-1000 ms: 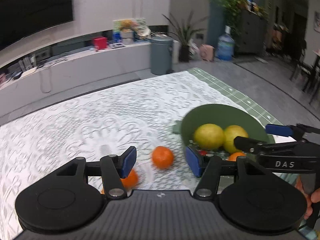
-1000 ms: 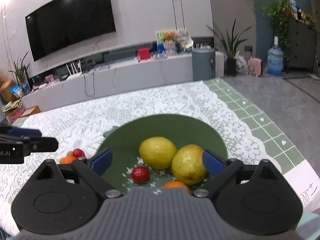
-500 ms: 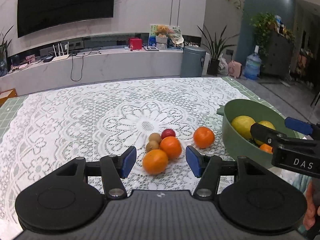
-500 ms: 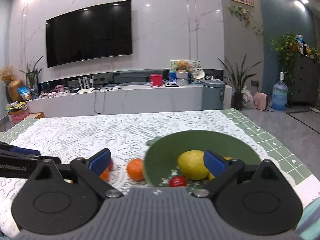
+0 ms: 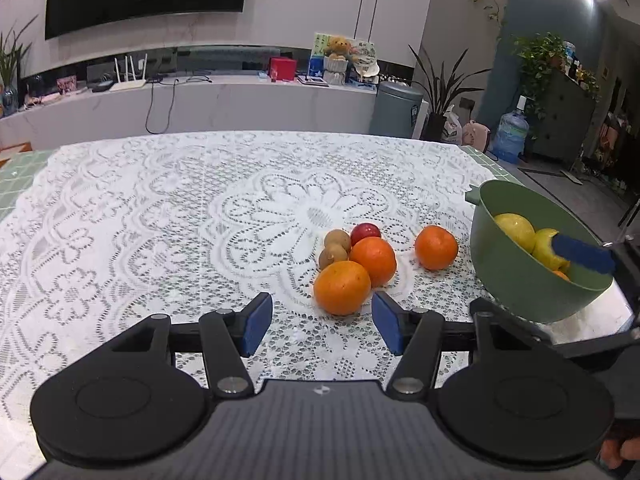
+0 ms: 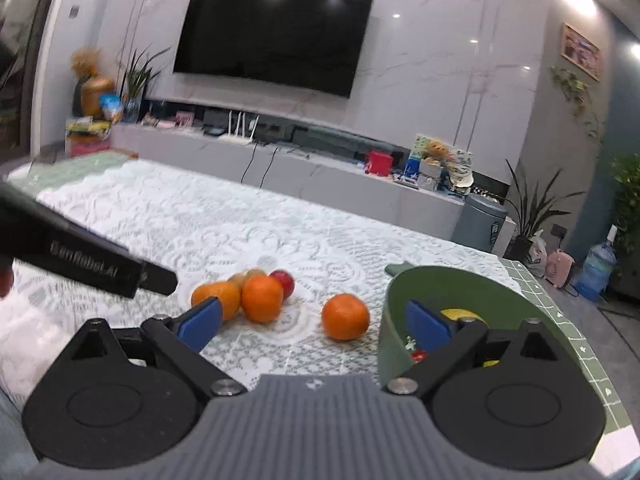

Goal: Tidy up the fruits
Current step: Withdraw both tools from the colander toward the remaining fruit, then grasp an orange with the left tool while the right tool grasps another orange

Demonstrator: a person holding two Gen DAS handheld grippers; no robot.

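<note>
Table point(image 5: 120, 208): covered in white openwork lace cloth, matt, over a green checked underlay point(image 6: 560, 304) that looks smooth. Bowl point(image 5: 508, 280): green plastic by appearance, smooth, dull sheen. Oranges point(image 5: 342, 288): finely pebbled peel, slight gloss. Small brown fruits point(image 5: 337, 240): matt, rough-looking skin. Red fruit point(image 5: 366, 232): smooth, glossy. Left tongs point(image 5: 322, 322): matt black plastic arms, bright metal pivot screws, blue pads point(image 5: 258, 322) with dull, rubbery look. Right tongs point(image 6: 316, 322): same finish; ribbed grey housing.

Right hand-held gripper point(image 6: 314, 326), jaws narrower, now off bowl point(image 6: 460, 280) toward oranges point(image 6: 262, 298).
</note>
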